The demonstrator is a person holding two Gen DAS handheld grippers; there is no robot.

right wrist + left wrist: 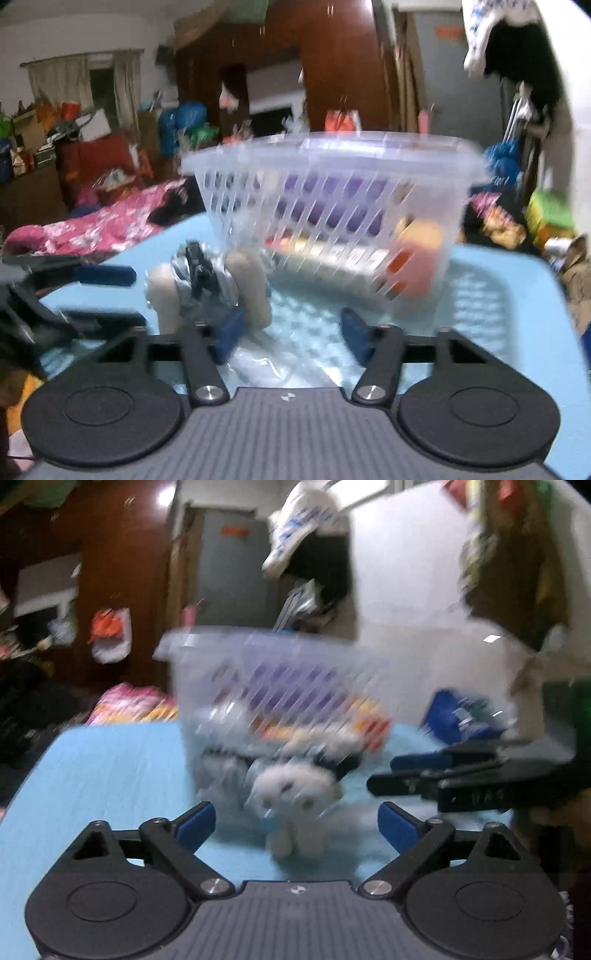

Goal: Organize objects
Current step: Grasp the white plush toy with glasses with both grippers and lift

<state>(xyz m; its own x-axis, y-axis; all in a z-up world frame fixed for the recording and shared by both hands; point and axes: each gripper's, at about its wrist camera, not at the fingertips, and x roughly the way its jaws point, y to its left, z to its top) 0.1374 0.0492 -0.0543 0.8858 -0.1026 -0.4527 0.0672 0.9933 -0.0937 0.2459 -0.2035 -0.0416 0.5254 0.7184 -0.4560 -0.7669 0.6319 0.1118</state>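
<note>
Left wrist view, blurred: the left tool [297, 821] is seen with its blue pads spread wide apart, nothing clamped. A white plush toy [291, 794] is found between the pads and just ahead of them, lying on the blue desk [110, 775]; contact with the pads is not seen. A clear slotted basket [266, 686] is placed straight ahead, just behind the toy, with purple and orange items visible through its wall. The right tool [380, 775] is seen to the right, fingers pointing left.

Right wrist view: the right tool [291, 332] is shown with its pads apart and a clear gap between them; nothing is gripped. The toy [210, 288] sits ahead-left, just beside the left pad. The basket [332, 206] stands ahead, slightly right. The left tool [107, 291] is seen at far left.
</note>
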